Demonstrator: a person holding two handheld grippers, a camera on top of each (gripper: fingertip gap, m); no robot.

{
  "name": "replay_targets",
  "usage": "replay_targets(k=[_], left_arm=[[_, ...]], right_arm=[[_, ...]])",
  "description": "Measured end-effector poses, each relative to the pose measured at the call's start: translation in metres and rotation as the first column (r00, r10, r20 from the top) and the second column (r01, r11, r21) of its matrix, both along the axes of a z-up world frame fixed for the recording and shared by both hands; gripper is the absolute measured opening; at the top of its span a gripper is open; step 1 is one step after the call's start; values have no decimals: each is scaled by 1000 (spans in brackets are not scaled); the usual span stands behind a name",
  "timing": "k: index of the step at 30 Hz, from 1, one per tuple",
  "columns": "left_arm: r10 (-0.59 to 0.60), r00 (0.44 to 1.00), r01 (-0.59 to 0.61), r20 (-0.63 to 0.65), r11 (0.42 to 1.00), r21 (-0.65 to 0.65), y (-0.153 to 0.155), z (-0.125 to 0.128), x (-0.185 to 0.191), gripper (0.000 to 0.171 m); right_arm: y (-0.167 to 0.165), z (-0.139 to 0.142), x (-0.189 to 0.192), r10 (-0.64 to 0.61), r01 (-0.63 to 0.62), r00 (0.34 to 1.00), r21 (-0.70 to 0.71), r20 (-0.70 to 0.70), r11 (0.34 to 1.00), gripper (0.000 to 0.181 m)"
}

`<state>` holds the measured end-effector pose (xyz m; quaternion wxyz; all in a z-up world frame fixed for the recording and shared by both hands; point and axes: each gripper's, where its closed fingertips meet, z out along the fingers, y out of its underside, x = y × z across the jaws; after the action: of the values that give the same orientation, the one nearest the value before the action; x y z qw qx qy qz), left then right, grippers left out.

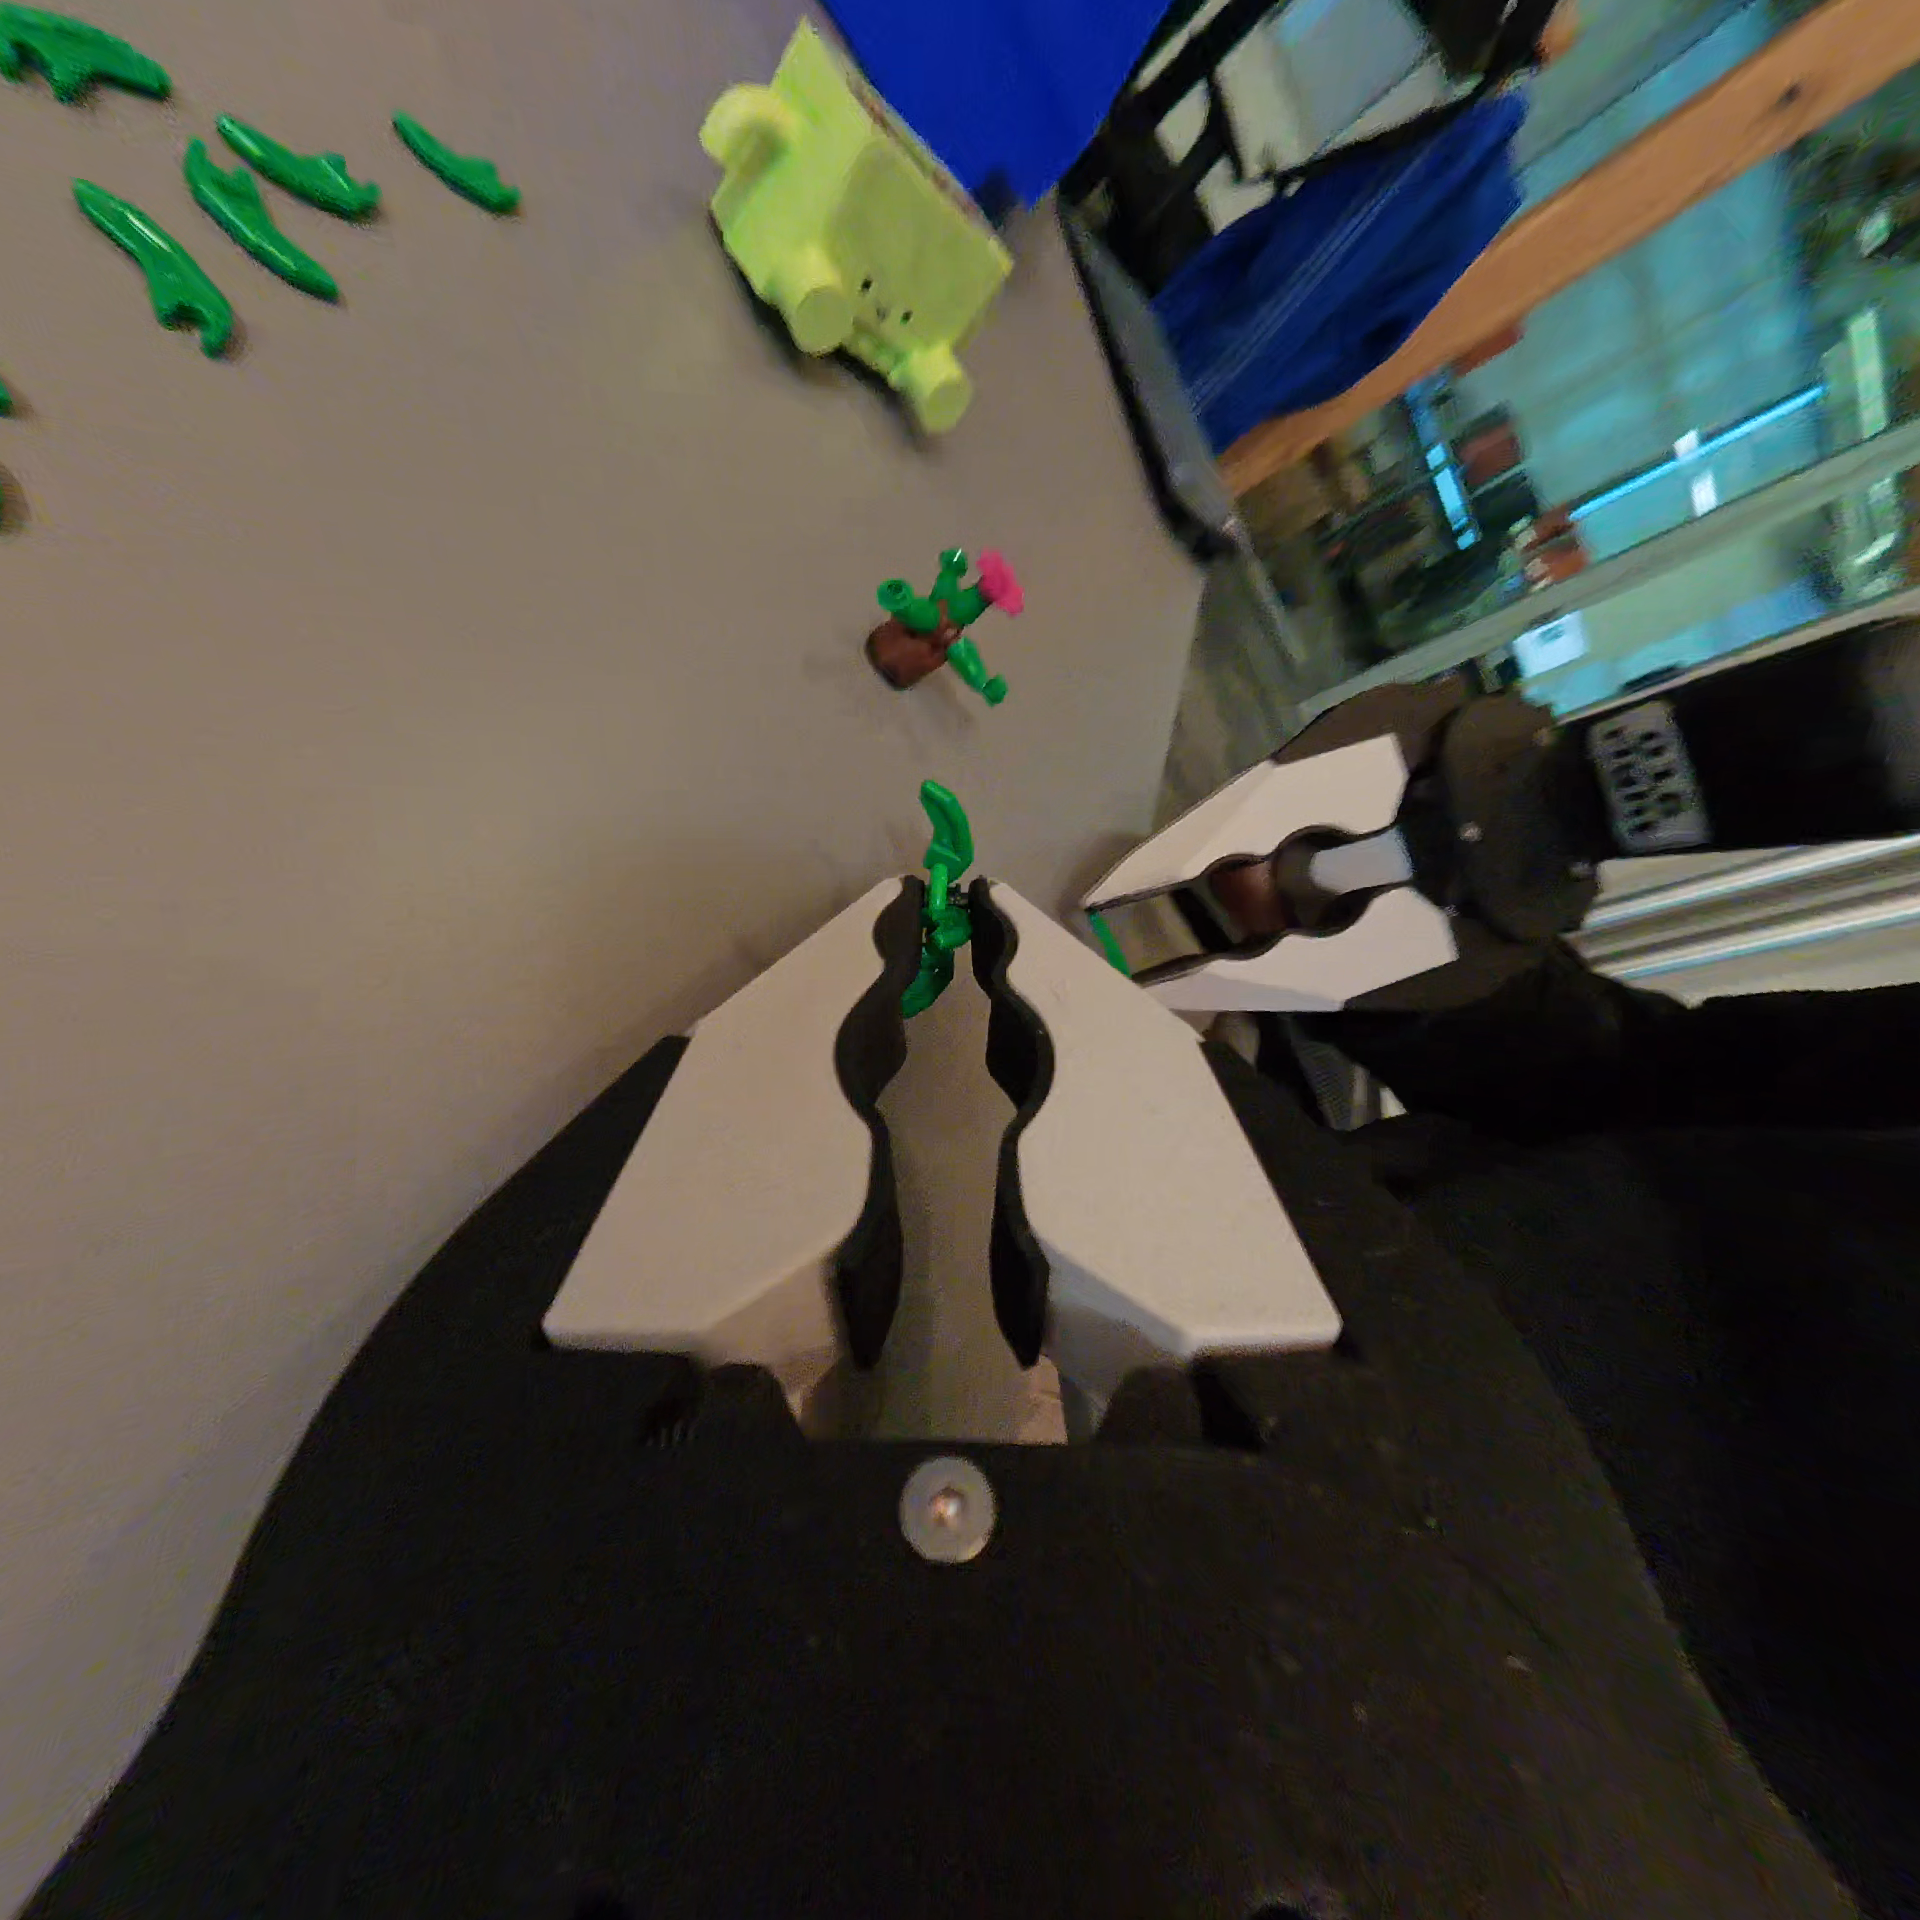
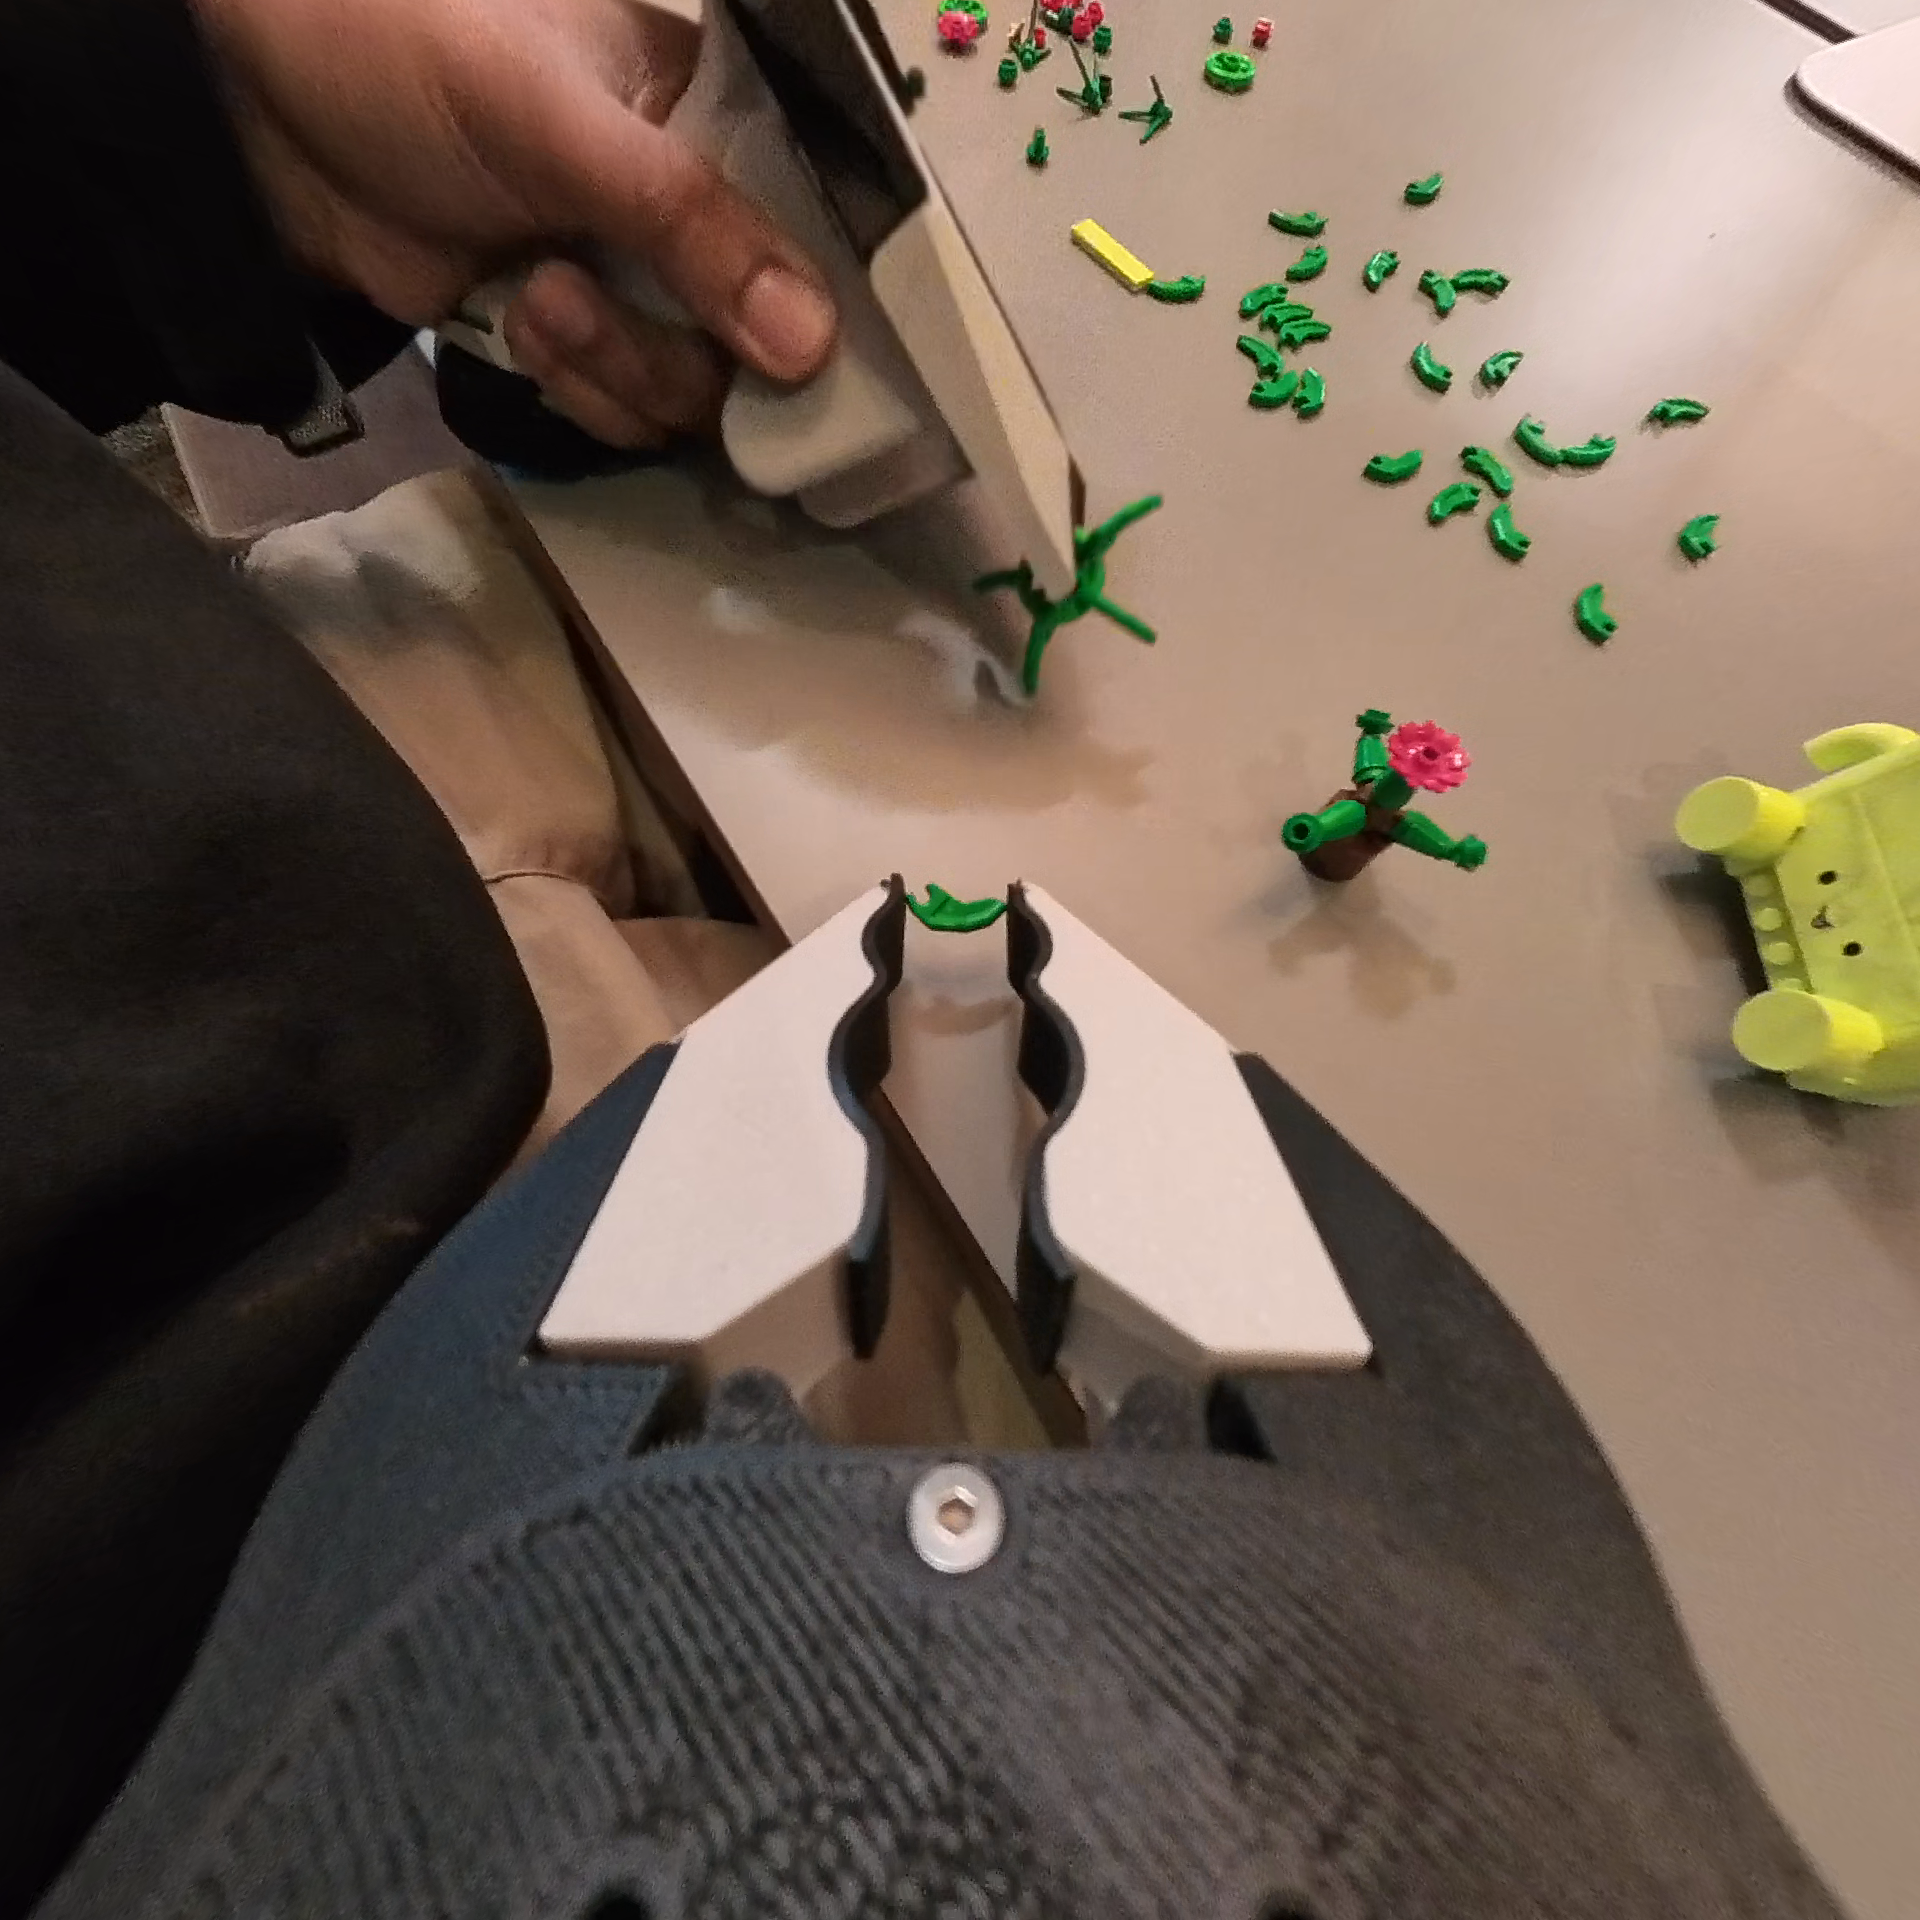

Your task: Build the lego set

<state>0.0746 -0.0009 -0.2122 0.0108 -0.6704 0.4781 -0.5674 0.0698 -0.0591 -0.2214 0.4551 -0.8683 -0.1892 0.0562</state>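
Left hand-held gripper pinches one branched stem; right hand-held gripper clasps one leaf.

Bare table ahead of right tongs; flower stub, lime block flank rightward; leaf scatter beyond

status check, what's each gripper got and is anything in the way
Left gripper shut on green branched stem. Right gripper shut on small green leaf. Little potted flower on table ahead, apart from both. Nothing between them.
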Motion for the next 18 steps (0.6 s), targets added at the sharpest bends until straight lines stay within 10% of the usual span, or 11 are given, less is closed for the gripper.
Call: replay_targets(k=[18], left_arm=[[170,985,-170,19,967,192,45,11,-10,48]], right_arm=[[22,23,3,-52,57,998,114,-43,992,18]])
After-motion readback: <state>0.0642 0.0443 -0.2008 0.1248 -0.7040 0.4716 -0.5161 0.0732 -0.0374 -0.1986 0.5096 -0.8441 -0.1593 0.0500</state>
